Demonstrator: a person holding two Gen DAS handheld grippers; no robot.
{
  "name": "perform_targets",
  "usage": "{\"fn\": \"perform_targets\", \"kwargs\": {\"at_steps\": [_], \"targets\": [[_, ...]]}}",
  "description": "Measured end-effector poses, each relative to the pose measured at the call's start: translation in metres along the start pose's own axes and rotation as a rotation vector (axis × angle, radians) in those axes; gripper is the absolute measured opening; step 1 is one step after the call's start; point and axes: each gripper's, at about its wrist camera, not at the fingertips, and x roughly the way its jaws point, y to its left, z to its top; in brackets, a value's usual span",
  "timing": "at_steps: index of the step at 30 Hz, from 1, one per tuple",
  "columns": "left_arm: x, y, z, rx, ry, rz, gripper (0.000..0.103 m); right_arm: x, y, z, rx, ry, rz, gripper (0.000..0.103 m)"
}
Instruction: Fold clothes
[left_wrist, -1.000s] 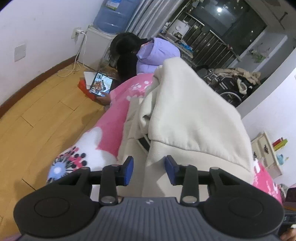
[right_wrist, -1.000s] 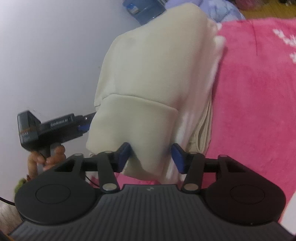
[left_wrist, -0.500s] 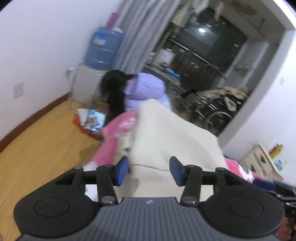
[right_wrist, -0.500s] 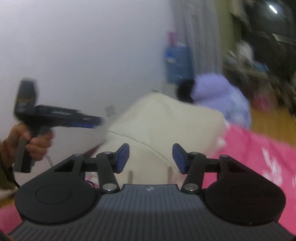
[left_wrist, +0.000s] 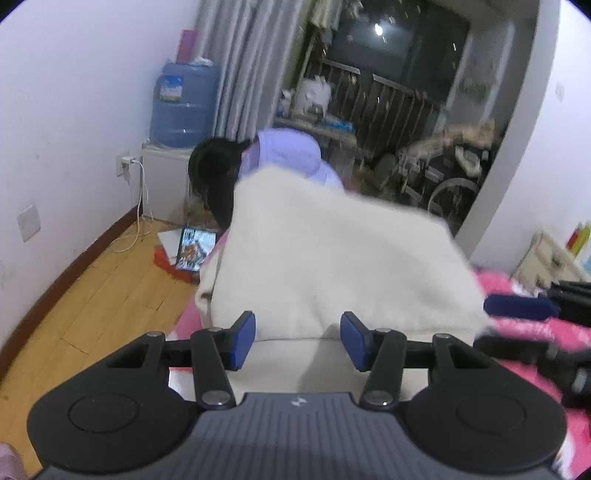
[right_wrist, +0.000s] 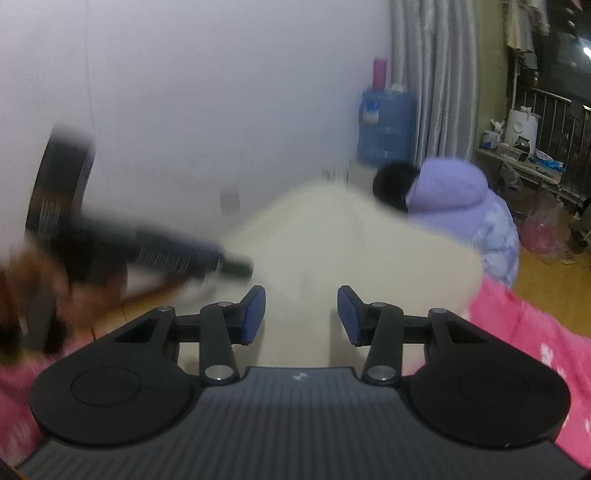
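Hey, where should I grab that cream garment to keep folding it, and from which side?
Probably take the cream garment at its near folded edge, right ahead of the open left gripper, coming straight in from the near side. That edge forms a thick lip facing the fingers; the far side slopes away. Both views are blurred, so details are uncertain.

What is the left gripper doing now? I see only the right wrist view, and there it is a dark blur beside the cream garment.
Observer: In the left wrist view the left gripper has its jaws wide apart. The cream garment lies under and ahead of them, not clamped.
Operator: Does anything lie near the person in the purple jacket?
Observer: Yes, a lit tablet lies on the wooden floor beside that person.
Operator: And at the wall?
Observer: A white cable hangs from a plug in the wall socket.
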Motion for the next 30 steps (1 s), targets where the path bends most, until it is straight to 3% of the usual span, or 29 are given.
{"fn": "perform_targets", "kwargs": {"at_steps": [4,7,8,9,12,16,20,24,27,30], "targets": [[0.005,-0.01,0.012,0.009,-0.045,-0.027,0.054,0.023,-0.033,0.028,0.088,-0.068,-0.021,0.037],[0.029,-0.018,0.0,0.049,0.027,0.028,0.054,0.057,-0.063,0.022,0.167,-0.058,-0.012,0.029],[0.037,-0.017,-0.009,0.05,0.054,0.044,0.055,0.071,-0.072,0.013,0.196,-0.006,-0.006,0.026],[0.037,-0.016,-0.015,0.051,0.047,0.041,0.055,0.076,-0.081,0.002,0.221,0.024,-0.006,0.009],[0.03,-0.013,-0.025,0.058,0.005,0.011,0.055,0.082,-0.104,-0.014,0.322,0.086,-0.001,0.002],[0.028,-0.011,-0.033,0.047,-0.014,0.009,0.055,0.086,-0.098,0.028,0.327,0.02,0.04,0.006],[0.027,-0.011,-0.037,0.054,-0.031,0.007,0.055,0.137,-0.076,0.061,0.184,0.061,0.127,0.007],[0.025,-0.013,-0.042,0.066,-0.049,0.001,0.055,0.197,-0.08,0.048,0.103,0.237,-0.053,0.002],[0.026,-0.008,-0.041,0.051,-0.054,-0.008,0.055,0.181,-0.08,0.054,0.125,0.188,-0.052,0.005],[0.025,-0.004,-0.045,0.04,-0.067,-0.021,0.055,0.165,-0.062,0.07,0.078,0.134,0.034,0.007]]}}
